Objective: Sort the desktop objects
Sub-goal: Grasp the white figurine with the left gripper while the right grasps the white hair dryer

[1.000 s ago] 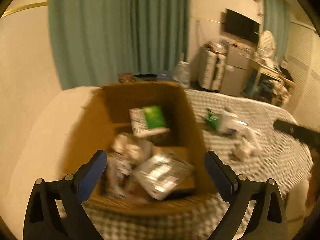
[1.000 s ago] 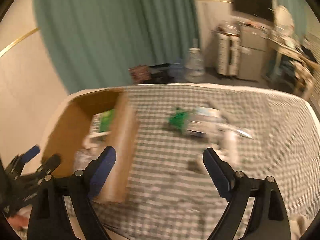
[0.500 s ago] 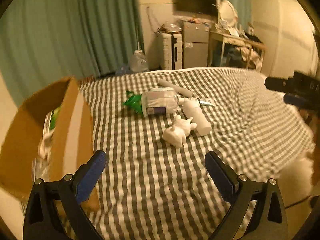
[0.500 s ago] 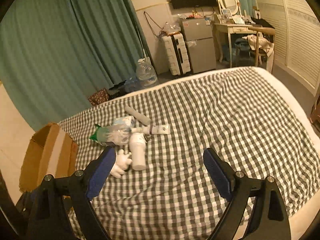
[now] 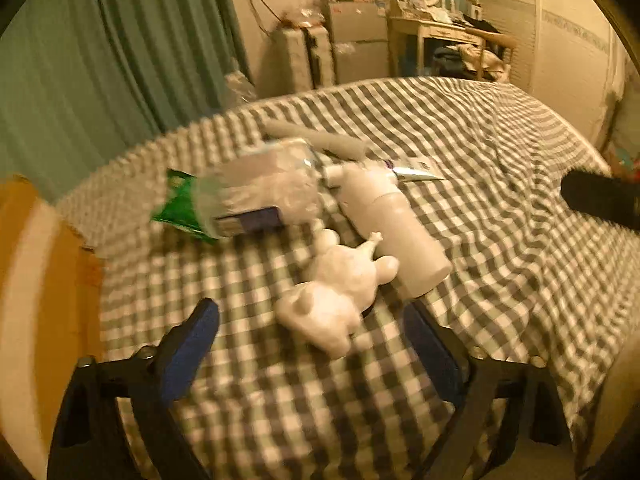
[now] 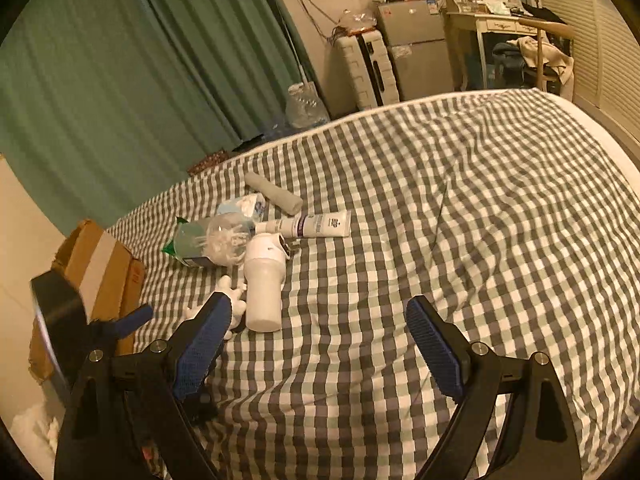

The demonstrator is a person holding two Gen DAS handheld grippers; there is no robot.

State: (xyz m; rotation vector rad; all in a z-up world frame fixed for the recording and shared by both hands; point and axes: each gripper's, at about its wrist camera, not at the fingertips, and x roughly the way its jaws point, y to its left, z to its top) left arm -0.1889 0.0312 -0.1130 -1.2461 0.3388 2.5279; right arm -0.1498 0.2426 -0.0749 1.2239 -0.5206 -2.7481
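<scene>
Swung away from the brown cardboard box [image 5: 44, 280], the left gripper [image 5: 312, 344] is now brought just short of the white soft toy figure [image 5: 336, 300], nearer than the empty, wide-open right gripper [image 6: 320, 344]; its closing jaws are not yet touching the figure, whose long axis runs diagonally on the checked cloth [image 5: 500, 240].

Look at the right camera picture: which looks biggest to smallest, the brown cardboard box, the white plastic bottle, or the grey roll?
1. Brown cardboard box, though partly hidden.
2. White plastic bottle.
3. Grey roll, but it lies farther away, so its true size against the bottle is unsure.
</scene>
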